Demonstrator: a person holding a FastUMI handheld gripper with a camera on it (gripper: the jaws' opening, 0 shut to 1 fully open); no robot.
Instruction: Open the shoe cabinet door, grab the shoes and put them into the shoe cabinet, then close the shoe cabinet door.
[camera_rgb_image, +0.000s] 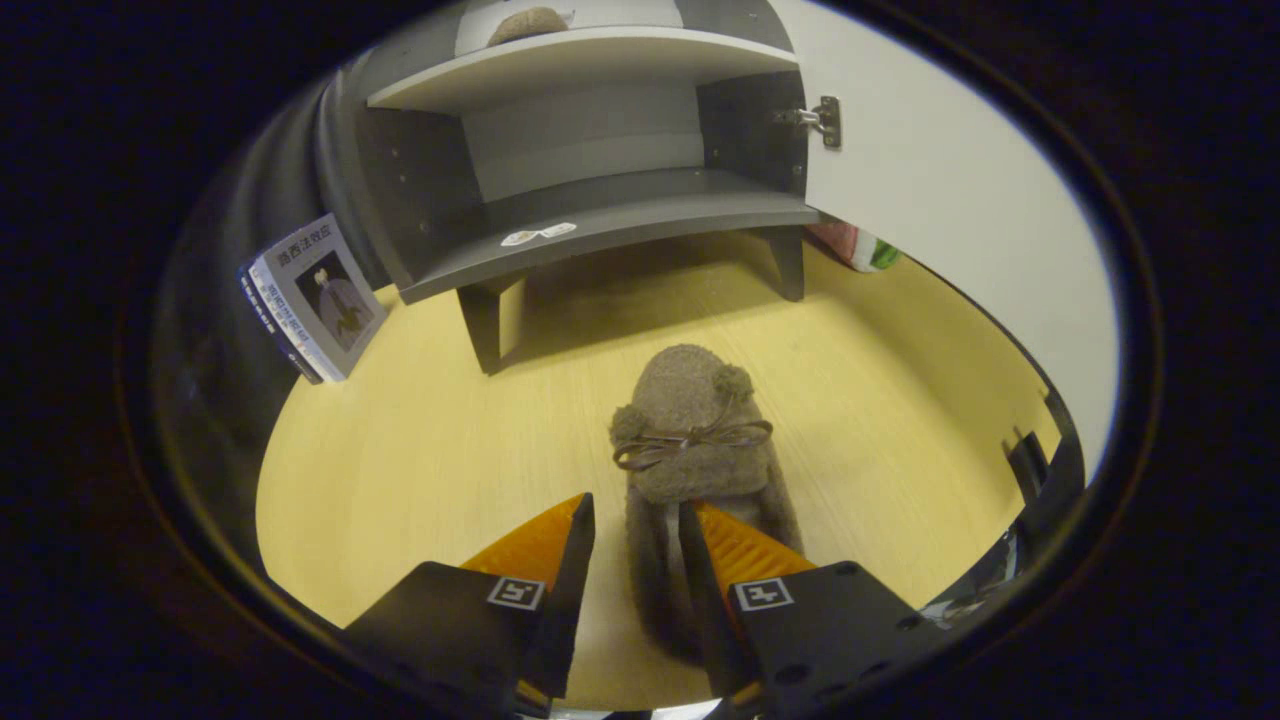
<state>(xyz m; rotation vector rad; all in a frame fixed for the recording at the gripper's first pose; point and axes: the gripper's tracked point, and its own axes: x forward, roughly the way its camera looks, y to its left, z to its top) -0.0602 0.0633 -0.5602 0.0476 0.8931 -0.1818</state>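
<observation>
A brown fuzzy slipper (690, 420) with a bow and pompoms lies on the yellow wooden floor, toe toward the shoe cabinet (600, 215). My gripper (637, 515) is open at the slipper's heel end. Its fingers straddle the slipper's left side wall: the right finger is inside the shoe's opening and the left finger is outside, with a strip of floor showing between it and the shoe. The cabinet stands beyond the slipper with its white door (950, 200) swung open to the right. A second brown slipper (530, 25) rests on the upper shelf. The lower shelf holds no shoe.
A book (315, 295) leans against the dark wall left of the cabinet. A red and green item (860, 248) lies behind the open door. A dark object (1030, 460) stands at the floor's right edge. Bare floor (420, 450) stretches left of the slipper.
</observation>
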